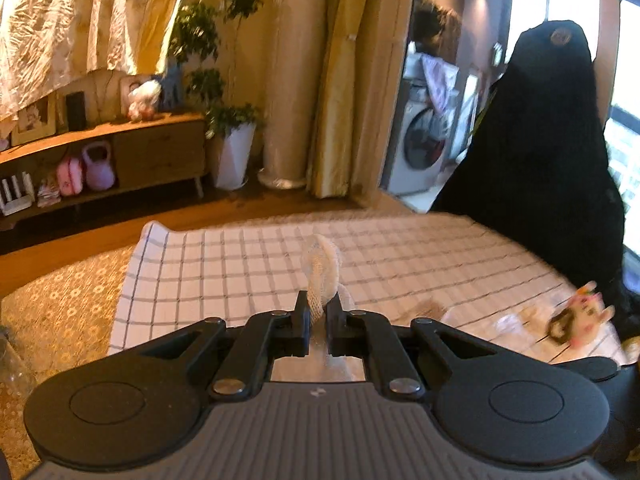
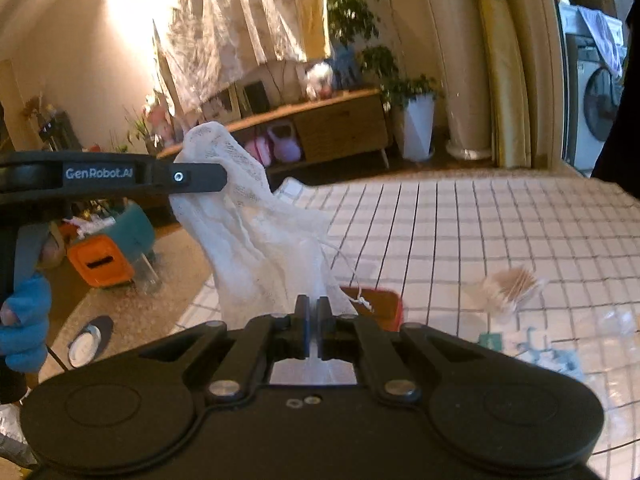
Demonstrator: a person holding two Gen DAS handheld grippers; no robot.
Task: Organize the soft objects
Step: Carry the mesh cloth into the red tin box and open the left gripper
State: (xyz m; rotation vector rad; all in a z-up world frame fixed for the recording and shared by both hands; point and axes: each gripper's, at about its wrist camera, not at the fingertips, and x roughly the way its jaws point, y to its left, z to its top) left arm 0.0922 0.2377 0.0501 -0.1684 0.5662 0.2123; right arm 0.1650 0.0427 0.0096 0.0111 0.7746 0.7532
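Observation:
A white mesh bag (image 2: 244,216) hangs between both grippers above the checked tablecloth (image 2: 480,232). My left gripper (image 1: 318,308) is shut on one part of the bag's (image 1: 320,276) rim; in the right wrist view the left gripper (image 2: 216,178) comes in from the left holding the bag's upper corner. My right gripper (image 2: 313,312) is shut on the bag's lower edge. A small pink-and-white plush toy (image 1: 578,314) lies on the cloth at the right. A fluffy beige item (image 2: 510,286) lies right of the bag.
A red-brown box (image 2: 380,306) sits behind the bag. Clear plastic packaging (image 2: 568,356) lies at the right. A large black draped shape (image 1: 548,152) stands at the table's far right. An orange and teal bin (image 2: 108,252) sits on the floor at the left.

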